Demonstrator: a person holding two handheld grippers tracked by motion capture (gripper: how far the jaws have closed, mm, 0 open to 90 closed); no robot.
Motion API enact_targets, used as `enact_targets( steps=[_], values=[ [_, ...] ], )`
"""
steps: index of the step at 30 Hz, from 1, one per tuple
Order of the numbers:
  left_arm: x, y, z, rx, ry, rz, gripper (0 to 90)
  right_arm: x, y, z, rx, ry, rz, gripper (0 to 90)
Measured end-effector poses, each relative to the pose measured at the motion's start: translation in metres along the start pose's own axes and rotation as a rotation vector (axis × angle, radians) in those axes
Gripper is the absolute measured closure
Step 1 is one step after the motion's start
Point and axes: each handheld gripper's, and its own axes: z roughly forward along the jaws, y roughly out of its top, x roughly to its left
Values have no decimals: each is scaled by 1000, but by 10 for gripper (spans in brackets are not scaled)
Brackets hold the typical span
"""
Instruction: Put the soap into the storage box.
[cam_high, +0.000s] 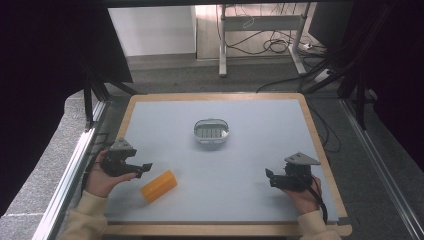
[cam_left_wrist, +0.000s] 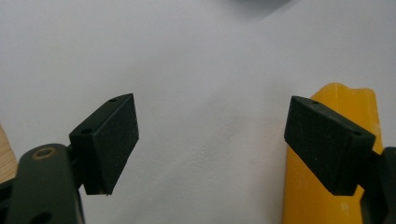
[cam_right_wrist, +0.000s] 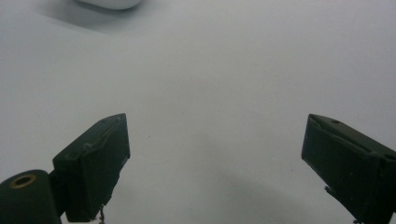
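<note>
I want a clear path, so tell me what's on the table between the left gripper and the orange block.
Nothing: in the high view only bare blue tabletop separates the open left gripper from the orange block, which lies just beside it.

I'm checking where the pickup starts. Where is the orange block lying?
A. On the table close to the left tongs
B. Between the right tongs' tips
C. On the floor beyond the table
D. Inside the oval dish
A: the orange block lies flat on the table just beside the left tongs, well short of the oval dish.
</note>
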Motion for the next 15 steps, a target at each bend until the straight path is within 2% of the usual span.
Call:
enact_targets(
  steps=[1,2,3,8,15],
  values=[
    [0,0,0,1,1,-2,175,0,0,0,0,0,0,88],
    [0,-1,0,0,1,-3,182,-2,0,0,1,2,35,95],
    [0,-1,0,1,1,-3,183,-3,-1,0,5,2,45,99],
    [-3,0,-1,-2,-8,-3,198,-2,-3,-1,13,3,52,106],
    [-3,1,-4,-7,-14,-5,211,-3,-5,-2,13,-4,31,129]
  ],
)
